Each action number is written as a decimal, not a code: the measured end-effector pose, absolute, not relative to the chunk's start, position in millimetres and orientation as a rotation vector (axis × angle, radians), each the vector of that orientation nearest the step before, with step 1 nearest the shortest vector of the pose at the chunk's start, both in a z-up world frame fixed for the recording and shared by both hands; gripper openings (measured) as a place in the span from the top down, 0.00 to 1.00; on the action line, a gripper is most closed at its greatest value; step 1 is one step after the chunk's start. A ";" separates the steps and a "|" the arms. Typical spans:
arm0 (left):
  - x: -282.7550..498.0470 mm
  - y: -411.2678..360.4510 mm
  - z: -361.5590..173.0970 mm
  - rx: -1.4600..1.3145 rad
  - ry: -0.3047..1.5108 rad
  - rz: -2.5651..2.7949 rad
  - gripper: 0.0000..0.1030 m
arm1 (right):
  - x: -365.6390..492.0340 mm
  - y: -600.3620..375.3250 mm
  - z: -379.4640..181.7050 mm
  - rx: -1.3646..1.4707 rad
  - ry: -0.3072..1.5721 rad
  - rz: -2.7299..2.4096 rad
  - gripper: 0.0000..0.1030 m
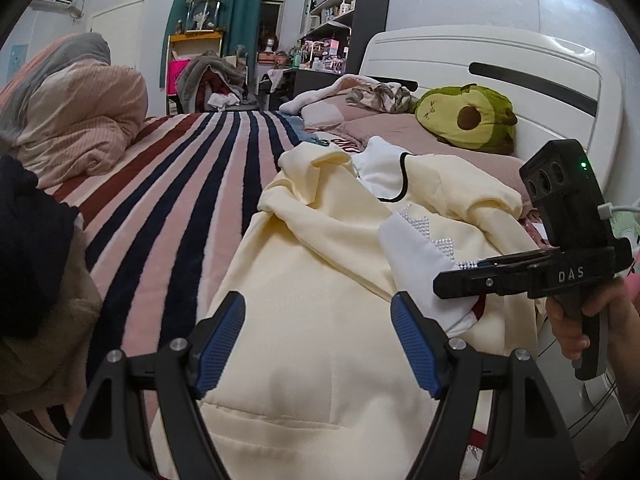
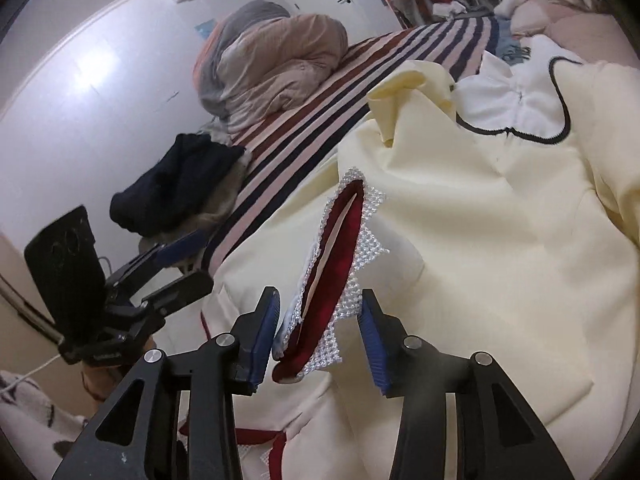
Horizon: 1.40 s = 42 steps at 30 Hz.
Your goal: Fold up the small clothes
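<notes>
Left claw (image 1: 318, 340) gapes empty above a cream-yellow fabric garment (image 1: 320, 280); right claw (image 2: 318, 334), parted, straddles its red-lined beaded white cuff (image 2: 340, 264).

Left gripper (image 1: 318, 344) open wide above a pale yellow dress (image 1: 320, 264) lying crumpled on the striped blanket (image 1: 180, 184), right gripper (image 1: 460, 280) held in a hand (image 1: 580, 320) over a white sparkly piece (image 1: 424, 248), green avocado toy (image 1: 468, 116) by the white headboard (image 1: 500, 60)
</notes>
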<state>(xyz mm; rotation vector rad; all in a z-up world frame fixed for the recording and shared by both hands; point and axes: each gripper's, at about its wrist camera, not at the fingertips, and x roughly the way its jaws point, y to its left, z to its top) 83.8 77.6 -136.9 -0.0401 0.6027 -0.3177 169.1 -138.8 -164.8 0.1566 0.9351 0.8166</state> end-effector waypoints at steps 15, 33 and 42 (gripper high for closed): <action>78.0 66.3 -135.2 -0.030 0.625 -0.344 0.30 | 148.7 -174.1 -136.2 0.155 0.797 0.724 0.44; 83.6 4.2 -111.6 0.004 0.628 -0.397 0.30 | 53.7 -387.7 -203.2 0.225 0.868 0.120 0.36; 87.4 -20.6 -113.0 0.049 0.652 -0.420 0.30 | 65.9 -378.0 -203.8 0.134 0.846 0.192 0.34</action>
